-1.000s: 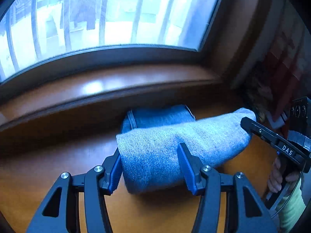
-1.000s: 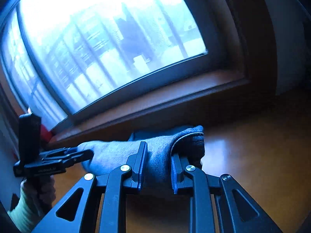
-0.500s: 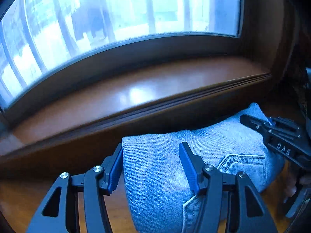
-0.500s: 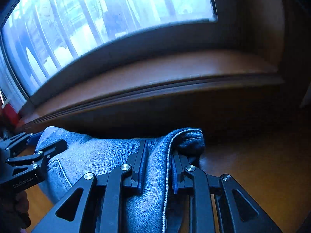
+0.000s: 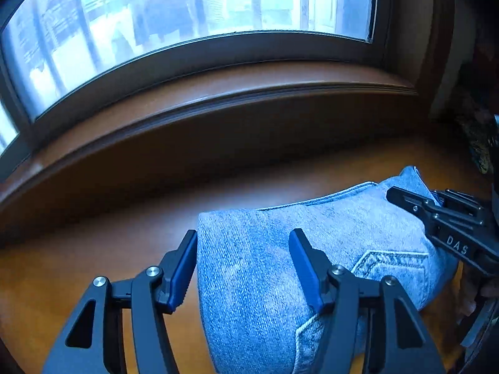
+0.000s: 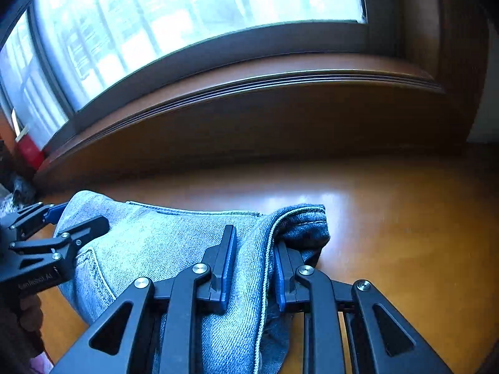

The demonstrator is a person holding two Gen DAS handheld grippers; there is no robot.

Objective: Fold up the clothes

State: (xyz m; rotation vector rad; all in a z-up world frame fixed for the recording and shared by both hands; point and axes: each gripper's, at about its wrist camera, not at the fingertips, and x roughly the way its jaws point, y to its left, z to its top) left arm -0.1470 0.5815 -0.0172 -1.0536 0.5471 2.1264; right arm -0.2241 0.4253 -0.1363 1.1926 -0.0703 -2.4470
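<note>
Compared with half a second back, the folded jeans (image 5: 268,283) have come down further and away from the window ledge (image 5: 218,93); there's now a clear strip of bare wood between the far fold and the ledge, where before the denim sat right up under it. A second ago the bundle was still up in the air with the plain side showing; now a stitched back pocket (image 5: 389,260) faces up.

So: one pair of jeans, folded into a thick bundle, lying on the orange wooden counter (image 6: 405,224) in front of the window (image 6: 187,15).

Two grippers, one on each end. The left gripper (image 5: 243,268) has its blue-padded fingers (image 5: 184,268) spread wide, one finger just at the bundle's left edge and the other resting on top of the denim, so it's not pinching anything. The right gripper (image 6: 252,265) has its fingers clamped on the other end, right at the seam where the darker inside of the fabric curls out. Each wrist view also catches the other gripper at the far end of the bundle, with a bit of the person's hand (image 6: 28,311) behind it.

Room-wise, the counter to the right of the jeans is wide open in the right wrist view. On the left side there's something red (image 6: 29,152) by the window corner.
</note>
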